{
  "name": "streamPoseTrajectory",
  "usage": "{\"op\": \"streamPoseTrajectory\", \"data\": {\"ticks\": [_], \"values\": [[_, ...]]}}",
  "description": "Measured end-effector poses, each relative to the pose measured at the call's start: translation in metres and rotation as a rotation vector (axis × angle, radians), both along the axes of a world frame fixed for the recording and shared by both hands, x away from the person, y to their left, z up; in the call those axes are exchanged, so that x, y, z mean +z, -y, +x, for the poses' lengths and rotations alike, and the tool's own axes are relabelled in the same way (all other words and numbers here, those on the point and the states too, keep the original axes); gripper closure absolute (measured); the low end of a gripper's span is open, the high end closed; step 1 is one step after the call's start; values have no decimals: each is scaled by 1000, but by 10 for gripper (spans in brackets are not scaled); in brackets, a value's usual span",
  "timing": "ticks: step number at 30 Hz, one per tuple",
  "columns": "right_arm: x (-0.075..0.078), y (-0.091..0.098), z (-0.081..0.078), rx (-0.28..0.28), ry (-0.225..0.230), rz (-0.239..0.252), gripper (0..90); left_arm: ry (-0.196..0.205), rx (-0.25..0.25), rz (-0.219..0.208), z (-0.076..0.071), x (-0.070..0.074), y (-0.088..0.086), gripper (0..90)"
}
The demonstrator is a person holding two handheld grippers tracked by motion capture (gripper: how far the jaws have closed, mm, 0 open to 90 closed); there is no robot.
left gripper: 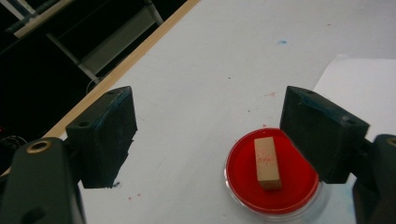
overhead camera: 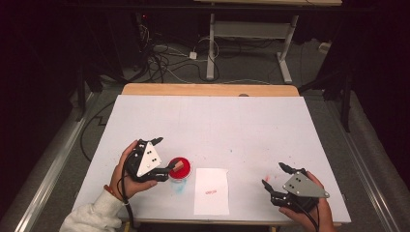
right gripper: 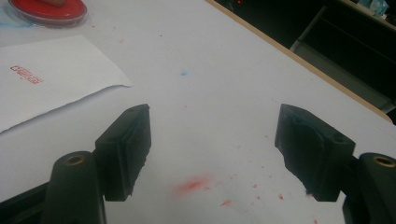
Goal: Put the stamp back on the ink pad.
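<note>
A round red ink pad lies on the white table near the front left, with a small wooden stamp block resting on it. My left gripper is open, its jaws wide apart, one jaw at the pad's edge and nothing held. A white sheet of paper with a red stamp print lies right of the pad. My right gripper stands open over bare table at the front right, holding nothing.
The table has a wooden far edge. Red ink smudges and a blue speck mark the surface near my right gripper. A desk frame and cables are on the floor beyond.
</note>
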State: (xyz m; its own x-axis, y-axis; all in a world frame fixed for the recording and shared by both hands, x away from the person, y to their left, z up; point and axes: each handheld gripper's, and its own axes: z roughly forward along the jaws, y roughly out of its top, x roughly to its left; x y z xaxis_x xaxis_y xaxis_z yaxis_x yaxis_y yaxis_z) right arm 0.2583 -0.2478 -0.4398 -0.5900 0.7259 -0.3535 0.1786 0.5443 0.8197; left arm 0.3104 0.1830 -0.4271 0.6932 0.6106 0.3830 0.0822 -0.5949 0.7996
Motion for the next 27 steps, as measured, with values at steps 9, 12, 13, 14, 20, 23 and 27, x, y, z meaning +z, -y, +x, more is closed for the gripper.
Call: {"op": "streamPoseTrajectory", "data": {"ticks": [9,12,13,14,20,23,27], "values": [[0,2,-1,-16,1,7,270,-24,29,11,-6,-17,-17,180],[0,3,0,-22,3,9,270,-32,43,17,-8,-23,-23,179],[-1,3,0,-23,3,9,268,-38,47,20,-9,-25,-25,178],[-1,3,0,-24,5,8,267,-45,53,23,-9,-27,-27,177],[-3,3,2,-30,-3,8,264,-75,84,18,-14,-38,-42,176],[-3,4,3,-33,-6,11,261,-93,96,22,-18,-44,-50,176],[-5,5,4,-36,-6,10,260,-125,102,28,-23,-52,-56,176]]}}
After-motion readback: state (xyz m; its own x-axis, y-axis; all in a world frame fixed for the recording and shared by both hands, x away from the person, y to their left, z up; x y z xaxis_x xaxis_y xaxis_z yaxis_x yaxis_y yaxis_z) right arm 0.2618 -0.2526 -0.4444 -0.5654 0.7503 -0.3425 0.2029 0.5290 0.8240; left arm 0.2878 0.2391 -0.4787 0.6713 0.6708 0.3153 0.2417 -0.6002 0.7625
